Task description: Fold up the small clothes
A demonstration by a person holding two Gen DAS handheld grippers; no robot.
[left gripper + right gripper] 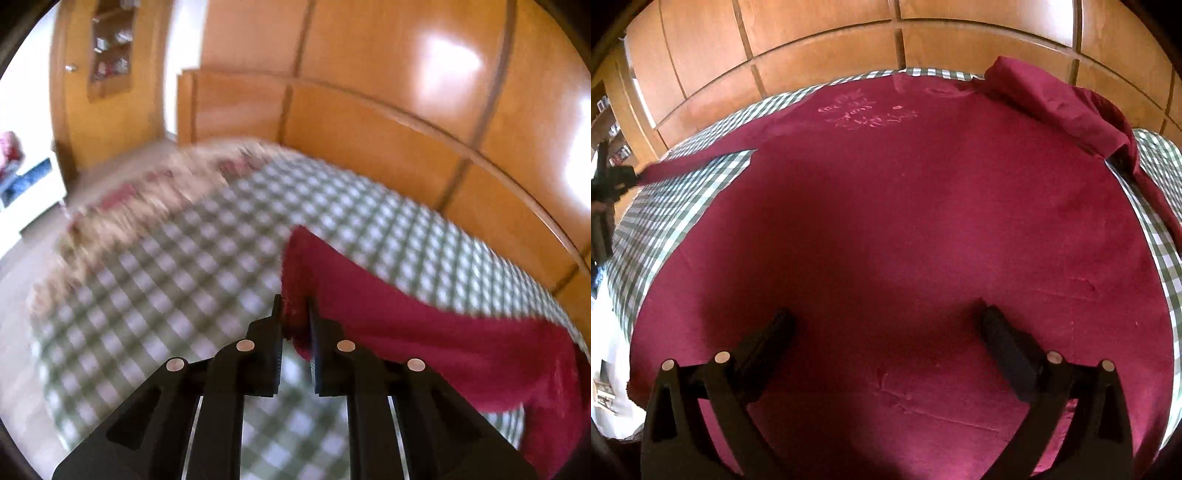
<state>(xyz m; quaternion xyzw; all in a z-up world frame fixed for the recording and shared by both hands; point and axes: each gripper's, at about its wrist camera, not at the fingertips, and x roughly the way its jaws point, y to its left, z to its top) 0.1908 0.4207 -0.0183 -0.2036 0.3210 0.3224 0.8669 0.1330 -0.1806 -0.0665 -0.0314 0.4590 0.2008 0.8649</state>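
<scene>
A dark red shirt lies spread flat on a green-and-white checked cloth, with pale embroidery near its far end. Its right sleeve is folded and bunched at the far right. My left gripper is shut on the end of the shirt's left sleeve and holds it stretched out above the checked cloth. In the right wrist view that gripper shows at the far left edge, with the sleeve running to it. My right gripper is open wide, low over the shirt's near part.
A wooden headboard and wall panels run along the far side. In the left wrist view a floral bedspread lies beyond the checked cloth, with a wooden door and shelf at the far left.
</scene>
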